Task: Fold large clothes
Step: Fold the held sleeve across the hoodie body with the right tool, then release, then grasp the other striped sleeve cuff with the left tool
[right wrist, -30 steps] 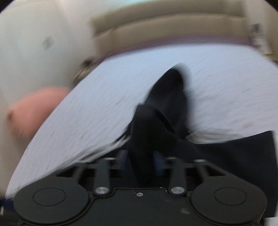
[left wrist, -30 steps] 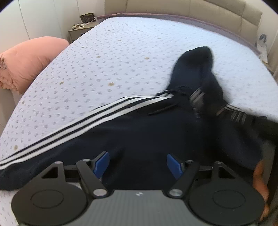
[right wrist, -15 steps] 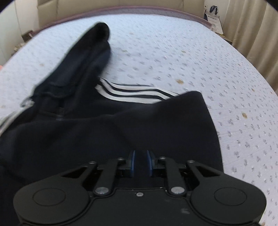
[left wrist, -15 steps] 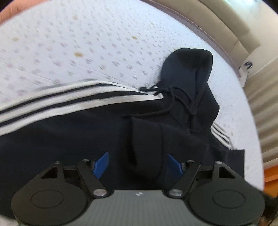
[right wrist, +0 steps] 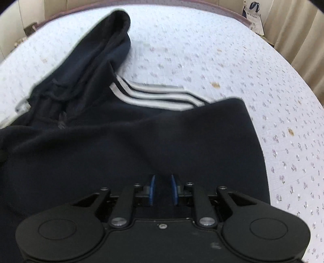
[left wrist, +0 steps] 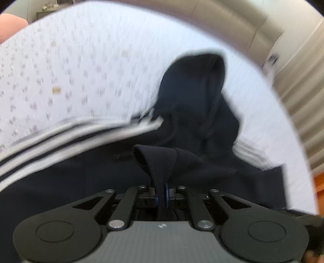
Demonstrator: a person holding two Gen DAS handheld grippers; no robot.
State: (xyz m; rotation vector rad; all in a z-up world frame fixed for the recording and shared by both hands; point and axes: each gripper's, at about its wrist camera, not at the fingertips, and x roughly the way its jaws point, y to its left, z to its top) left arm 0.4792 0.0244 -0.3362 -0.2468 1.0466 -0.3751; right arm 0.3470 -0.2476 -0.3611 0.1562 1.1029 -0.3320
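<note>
On bed (right wrist: 232,50): dark hoodie (right wrist: 121,131) spread under both tongs. Left gripper (left wrist: 161,195) closing, pinching raised fabric fold. Right gripper (right wrist: 163,189) opening slightly, fabric between pads.

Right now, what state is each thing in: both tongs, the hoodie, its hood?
Left tongs: closing, a pinched fold of dark fabric between them.
Right tongs: opening slightly, dark fabric between the blue pads.
Hoodie: spread on the bed, rumpled, not folded.
Hood: lying flat, pointing toward the headboard.

One dark hoodie (right wrist: 121,141), one bed (right wrist: 222,50), two tools (left wrist: 161,197) (right wrist: 163,189), one bag (right wrist: 253,14)
</note>
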